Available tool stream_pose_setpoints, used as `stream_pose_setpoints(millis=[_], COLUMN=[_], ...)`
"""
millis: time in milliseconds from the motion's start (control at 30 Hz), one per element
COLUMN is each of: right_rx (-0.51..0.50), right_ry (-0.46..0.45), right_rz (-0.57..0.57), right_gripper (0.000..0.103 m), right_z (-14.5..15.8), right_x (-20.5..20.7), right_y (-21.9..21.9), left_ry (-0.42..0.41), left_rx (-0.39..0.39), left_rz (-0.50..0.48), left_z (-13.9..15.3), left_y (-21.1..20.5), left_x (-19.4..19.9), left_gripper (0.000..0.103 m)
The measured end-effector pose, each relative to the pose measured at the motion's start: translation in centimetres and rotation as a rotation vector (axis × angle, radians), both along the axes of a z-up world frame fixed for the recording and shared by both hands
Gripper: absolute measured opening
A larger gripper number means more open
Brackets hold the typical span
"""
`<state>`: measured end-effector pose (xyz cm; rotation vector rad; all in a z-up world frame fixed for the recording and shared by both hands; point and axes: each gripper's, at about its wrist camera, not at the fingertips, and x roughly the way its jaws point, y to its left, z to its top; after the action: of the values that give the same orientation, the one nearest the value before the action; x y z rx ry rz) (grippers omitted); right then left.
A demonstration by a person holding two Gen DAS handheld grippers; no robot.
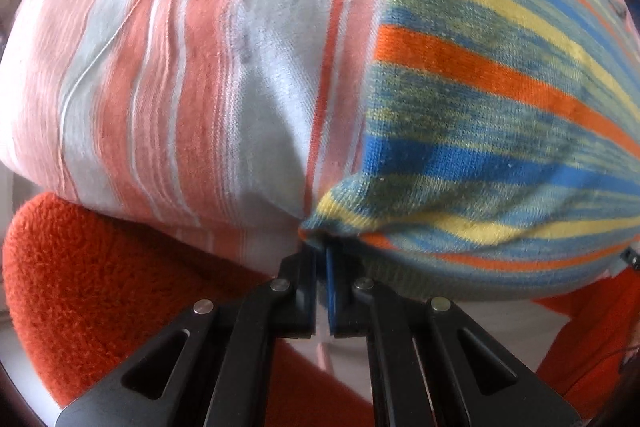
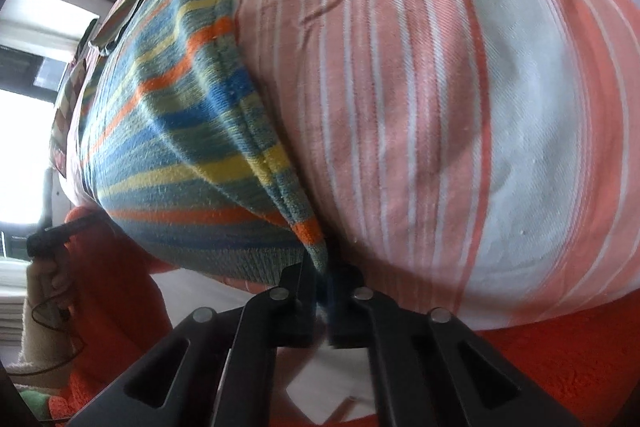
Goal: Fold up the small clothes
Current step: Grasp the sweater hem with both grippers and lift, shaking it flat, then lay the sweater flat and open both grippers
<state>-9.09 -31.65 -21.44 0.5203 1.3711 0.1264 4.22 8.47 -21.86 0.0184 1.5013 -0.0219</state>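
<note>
Left gripper [image 1: 322, 251] and right gripper [image 2: 322, 269] each pinch a corner of the knit [image 1: 500, 87], lifted against the striped cloth [image 1: 160, 67]. Thin bites; a tug could slip a corner.

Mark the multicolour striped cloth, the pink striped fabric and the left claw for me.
multicolour striped cloth [image 1: 500, 75]: left wrist view, orange stripe.
pink striped fabric [image 1: 168, 67]: left wrist view, pink band.
left claw [image 1: 321, 259]: left wrist view, fingertips pinching cloth corner.

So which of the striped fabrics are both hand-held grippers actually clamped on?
The knitted blue, yellow and orange striped garment: a corner sits in the left hand-held gripper and another in the right hand-held gripper. The pink-and-white striped cloth is ungripped.
</note>
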Motion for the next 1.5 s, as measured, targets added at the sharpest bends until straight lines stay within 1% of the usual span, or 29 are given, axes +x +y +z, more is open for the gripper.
stream_pose_setpoints(millis=[167,233,267,300,333,400,433,467,500,533,567,600,633,667,700,733,800,833,867,967,1033,1067,1100,1133,1200,1333,1367,1433,1500], right_rx=[0.008,0.003,0.005,0.009,0.000,-0.067,-0.145,-0.301,-0.420,-0.512,-0.586,-0.621,-0.635,-0.626,-0.611,-0.595,-0.571,-0.564,-0.542,-0.503,-0.497,-0.463,-0.433,-0.422,-0.463,-0.572,-0.609,-0.646,-0.638], right_ry=[-0.006,-0.003,0.002,0.015,0.035,0.083,0.082,0.043,-0.006,-0.060,-0.132,-0.196,-0.268,-0.354,-0.412,-0.451,-0.495,-0.495,-0.494,-0.466,-0.439,-0.399,-0.395,-0.406,-0.438,-0.450,-0.438,-0.412,-0.383], right_rz=[-0.003,0.002,0.004,0.007,0.008,0.029,0.042,0.062,0.086,0.110,0.134,0.152,0.176,0.228,0.280,0.331,0.469,0.495,0.529,0.537,0.516,0.497,0.479,0.442,0.308,0.052,-0.027,-0.133,-0.205], right_gripper=[0.000,0.001,0.001,0.008,0.018,0.033,0.034,0.034,0.034,0.034,0.034,0.038,0.051,0.058,0.065,0.066,0.066,0.065,0.065,0.064,0.064,0.064,0.054,0.012,0.005,0.005,0.005,0.005,0.005], right_z=[0.0,0.5,0.8,1.0,1.1,2.2,3.4,5.8,7.9,9.9,12.3,14.1,16.0,17.7,18.3,18.5,17.1,16.4,14.8,11.0,8.2,6.5,6.3,6.7,9.0,13.3,14.5,15.6,15.7], right_x=[0.0,-0.4,-0.6,-0.8,-0.9,-1.9,-2.3,-2.4,-2.1,-1.6,-0.6,0.5,2.1,4.6,6.6,8.2,13.6,15.2,18.3,23.6,26.0,27.3,27.5,27.5,27.1,24.7,23.5,22.2,20.9], right_y=[0.2,-0.5,-0.5,-0.6,-0.1,-0.6,-1.0,-1.5,-1.7,-1.7,-1.6,-1.3,-0.7,0.7,2.0,3.2,7.1,8.0,9.6,11.5,12.1,11.8,11.3,10.5,6.4,-4.6,-8.6,-13.7,-17.4], left_ry=[0.000,0.005,0.012,0.012,-0.005,-0.062,-0.106,-0.167,-0.226,-0.296,-0.333,-0.377,-0.411,-0.446,-0.472,-0.488,-0.502,-0.511,-0.514,-0.497,-0.453,-0.430,-0.411,-0.402,-0.391,-0.381,-0.378,-0.378,-0.382], left_rx=[0.007,0.013,0.010,-0.002,-0.024,-0.034,-0.029,-0.023,-0.018,-0.014,-0.017,-0.030,-0.052,-0.085,-0.118,-0.143,-0.169,-0.174,-0.169,-0.141,-0.126,-0.121,-0.122,-0.130,-0.140,-0.143,-0.152,-0.168,-0.173], left_rz=[0.008,-0.003,-0.007,-0.009,-0.013,-0.026,-0.029,-0.028,-0.022,-0.007,0.003,0.017,0.031,0.046,0.059,0.066,0.065,0.060,0.057,0.071,0.094,0.111,0.133,0.149,0.175,0.179,0.173,0.152,0.115], left_z=[0.8,1.3,2.1,3.1,4.3,6.7,8.2,10.1,11.7,13.6,14.7,16.1,17.1,18.1,18.8,19.3,19.6,20.0,20.3,19.7,18.3,18.2,17.6,17.3,16.5,15.6,15.5,15.5,15.8], left_y=[0.1,-0.3,0.4,0.5,0.6,0.7,0.7,0.8,0.9,0.8,0.6,0.5,0.5,0.4,0.2,-0.3,0.2,-0.3,0.0,0.9,1.9,2.6,3.2,3.7,4.5,4.1,3.6,2.3,0.7], left_x=[-1.2,-2.0,-2.2,-3.0,-3.9,-5.2,-5.8,-6.7,-6.9,-7.0,-6.9,-6.6,-6.2,-6.1,-5.9,-5.7,-6.0,-6.9,-6.2,-6.4,-6.2,-6.1,-6.3,-6.4,-6.5,-5.8,-5.6,-5.3,-5.1], left_gripper=[0.005,0.014,0.026,0.037,0.041,0.046,0.048,0.058,0.067,0.070,0.071,0.071,0.071,0.071,0.071,0.071,0.072,0.072,0.074,0.079,0.079,0.079,0.079,0.079,0.079,0.078,0.078,0.078,0.078])
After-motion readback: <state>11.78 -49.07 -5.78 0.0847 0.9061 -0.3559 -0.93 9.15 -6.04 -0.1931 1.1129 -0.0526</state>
